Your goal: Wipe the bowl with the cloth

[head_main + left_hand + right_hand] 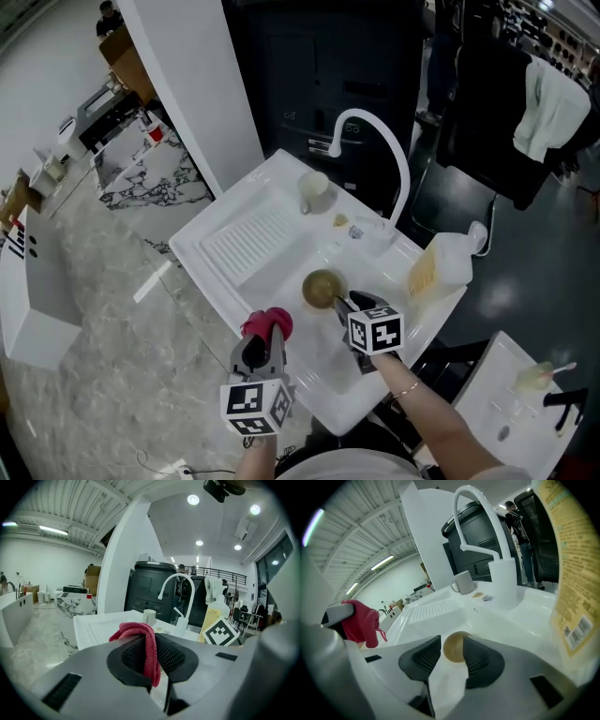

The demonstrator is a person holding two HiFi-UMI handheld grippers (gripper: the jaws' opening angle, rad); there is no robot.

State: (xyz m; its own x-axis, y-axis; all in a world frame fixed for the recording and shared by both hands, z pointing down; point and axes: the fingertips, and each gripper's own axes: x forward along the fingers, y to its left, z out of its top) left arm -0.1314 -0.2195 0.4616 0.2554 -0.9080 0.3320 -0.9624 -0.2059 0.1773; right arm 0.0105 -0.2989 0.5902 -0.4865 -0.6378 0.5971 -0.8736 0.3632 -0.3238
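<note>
Half set up: left gripper (pixel 152 654) clenched on the soft, limp cloth (pixel 139 632); right gripper (pixel 452 652) open-jawed at the bowl (pixel 322 288) (hard, light, probably slippery) just before the faucet (pixel 377 127); judged best pinched at its rim.

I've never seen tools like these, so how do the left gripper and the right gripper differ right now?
The left gripper is clamped on a red cloth; the right gripper has its jaws apart, gripping nothing. The left gripper hangs by the near rim; the right gripper points down at the brown bowl in the basin. Both are over the white sink.
</note>
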